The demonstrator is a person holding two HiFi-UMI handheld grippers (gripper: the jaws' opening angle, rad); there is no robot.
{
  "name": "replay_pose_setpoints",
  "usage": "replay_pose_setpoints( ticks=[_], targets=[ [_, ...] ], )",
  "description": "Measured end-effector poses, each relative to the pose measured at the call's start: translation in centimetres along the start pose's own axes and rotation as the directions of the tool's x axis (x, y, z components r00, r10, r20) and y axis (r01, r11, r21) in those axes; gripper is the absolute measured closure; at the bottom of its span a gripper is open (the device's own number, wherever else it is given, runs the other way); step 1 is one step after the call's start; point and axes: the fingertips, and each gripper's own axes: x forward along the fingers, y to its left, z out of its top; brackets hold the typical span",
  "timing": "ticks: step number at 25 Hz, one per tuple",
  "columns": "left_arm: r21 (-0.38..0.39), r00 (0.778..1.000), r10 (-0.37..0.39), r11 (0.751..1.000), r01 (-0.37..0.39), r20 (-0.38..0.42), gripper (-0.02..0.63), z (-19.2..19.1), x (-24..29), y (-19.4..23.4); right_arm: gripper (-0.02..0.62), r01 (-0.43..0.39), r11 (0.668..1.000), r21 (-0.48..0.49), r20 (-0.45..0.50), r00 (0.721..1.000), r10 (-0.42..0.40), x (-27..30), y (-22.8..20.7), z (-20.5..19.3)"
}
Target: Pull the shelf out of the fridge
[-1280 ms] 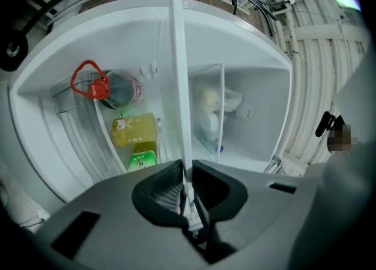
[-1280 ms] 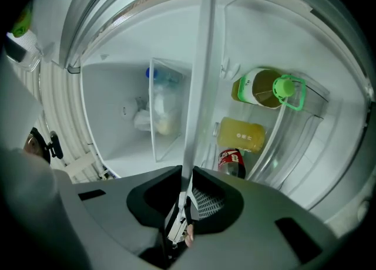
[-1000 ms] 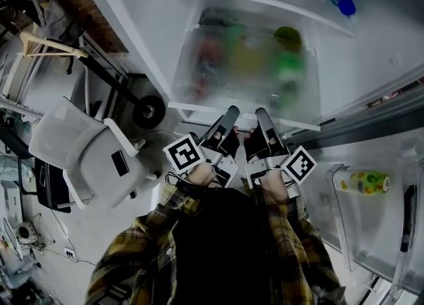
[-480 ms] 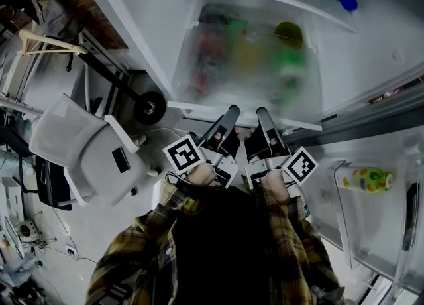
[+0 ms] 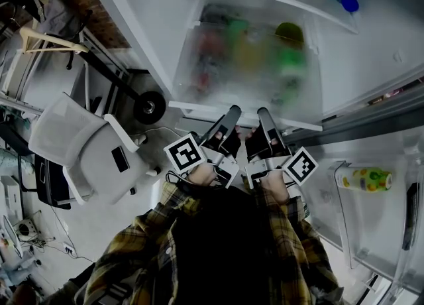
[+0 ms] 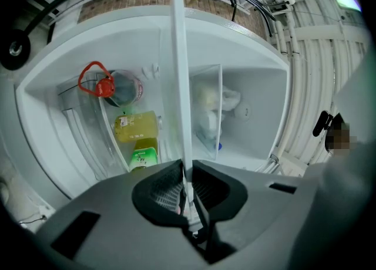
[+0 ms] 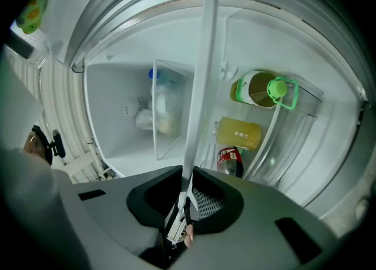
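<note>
White inside and out, the fridge [image 5: 142, 25] stands open, and its shelf [image 5: 245, 71] sits seated in it, a frosted clear pane with a white front rim, lying over a drawer of bottles.

I judge the shelf stiff, smooth and breakable, and probably heavy for its thinness. The front rim is the only fair hold, and a level, even pull from both sides should keep it from jamming.

Left claw [image 5: 232, 113] and right claw [image 5: 263, 115] sit side by side near the rim's middle.

Only the head view shows that pairing and the pane's whole spread. Each gripper view shows the rim edge-on, with the narrowly parted pads clamped on it. They also show sharply what the frosting blurs: a red-capped bottle [image 6: 117, 87] and a green-capped bottle [image 7: 261, 90].
</note>
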Motion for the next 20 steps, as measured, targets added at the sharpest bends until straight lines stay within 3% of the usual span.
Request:
replay_pose_setpoints(
  ticks=[20],
  targets=[
    [-0.013,1.000,0.006,1.000,-0.006,-0.002,0.561,-0.04,0.07,0.14,0.535,0.014,1.000,0.006,0.005,1.000,-0.014,0.02,-0.25,0.01]
  ],
)
